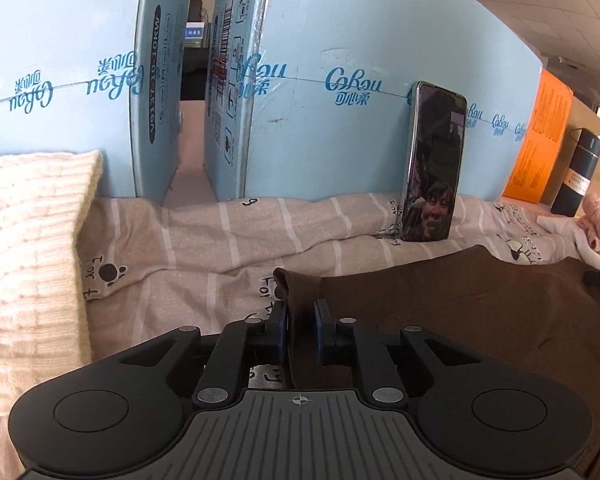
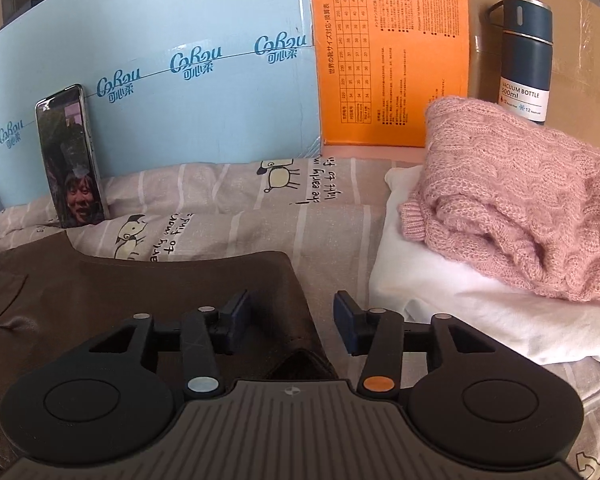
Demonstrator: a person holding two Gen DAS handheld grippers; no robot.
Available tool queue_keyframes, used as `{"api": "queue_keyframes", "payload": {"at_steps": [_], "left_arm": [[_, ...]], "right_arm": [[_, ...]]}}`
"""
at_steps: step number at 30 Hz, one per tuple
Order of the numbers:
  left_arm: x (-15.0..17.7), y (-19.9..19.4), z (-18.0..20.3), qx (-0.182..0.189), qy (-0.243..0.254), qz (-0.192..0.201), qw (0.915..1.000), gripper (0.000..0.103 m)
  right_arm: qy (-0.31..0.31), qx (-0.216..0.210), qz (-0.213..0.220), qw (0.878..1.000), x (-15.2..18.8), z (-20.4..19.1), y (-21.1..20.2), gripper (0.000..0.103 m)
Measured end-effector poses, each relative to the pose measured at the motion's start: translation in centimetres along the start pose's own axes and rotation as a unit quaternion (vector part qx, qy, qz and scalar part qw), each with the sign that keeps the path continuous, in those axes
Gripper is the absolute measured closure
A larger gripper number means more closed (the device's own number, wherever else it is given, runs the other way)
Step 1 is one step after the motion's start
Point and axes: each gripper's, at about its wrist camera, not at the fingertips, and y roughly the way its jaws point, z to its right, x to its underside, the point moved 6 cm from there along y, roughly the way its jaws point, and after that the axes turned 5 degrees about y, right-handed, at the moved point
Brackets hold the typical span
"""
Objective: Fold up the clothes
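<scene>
Now | left gripper (image 1: 300,330) jaws pinch brown garment (image 1: 460,300) | right gripper (image 2: 292,322) jaws apart

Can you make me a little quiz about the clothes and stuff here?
1. True or false: the pink sweater lies on a white cloth.
2. What leans against the blue box? A phone, B cup, C book.
3. What colour is the garment between the left tongs?
Key: 1 true; 2 A; 3 brown.

Black grippers (image 1: 300,322) — blue-padded jaws, ribbed grey bodies
</scene>
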Motion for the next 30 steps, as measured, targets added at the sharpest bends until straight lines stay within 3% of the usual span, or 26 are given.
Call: {"api": "queue_keyframes", "payload": {"at_steps": [1,5,11,14,16,20,27,28,30], "left_arm": [[0.2,-1.0,-0.1,0.007,-0.006,0.003,1.0,0.078],[1.5,-5.9,0.2,0.04,-0.011,0.031,0.9987,0.041],[5.8,-13.0,1.3,0.071,-0.014,0.057,0.9957,0.027],[8.4,-14.9,2.0,0.09,-0.021,0.047,0.9946,0.022],[10.1,-15.5,2.5,0.103,-0.03,0.034,0.9936,0.022],[12.5,-15.4,3.1,0.113,-0.048,0.008,0.9925,0.021],[13.2,-16.8,5.1,0.151,-0.032,0.043,0.9871,0.024],[13.2,-17.0,5.5,0.152,-0.027,0.048,0.9869,0.025],[13.4,-17.0,6.0,0.138,-0.012,0.061,0.9884,0.051]], "right_arm": [[0.005,0.002,0.001,1.0,0.0,0.3,-0.2,0.053],[0.003,-0.008,0.033,0.999,-0.2,0.1,-3.2,0.043],[-0.033,-0.091,0.049,0.994,1.4,-3.0,-8.9,0.036],[-0.059,-0.162,0.022,0.985,3.8,-5.8,-10.8,0.034],[-0.078,-0.209,-0.008,0.975,5.6,-7.8,-11.3,0.032],[-0.11,-0.22,-0.072,0.967,8.8,-10.0,-10.2,0.03],[-0.093,-0.224,-0.1,0.965,10.8,-10.0,-9.8,0.03],[-0.095,-0.222,-0.097,0.965,11.0,-9.9,-10.1,0.035],[-0.1,-0.219,-0.089,0.967,11.3,-9.7,-10.6,0.05]]}}
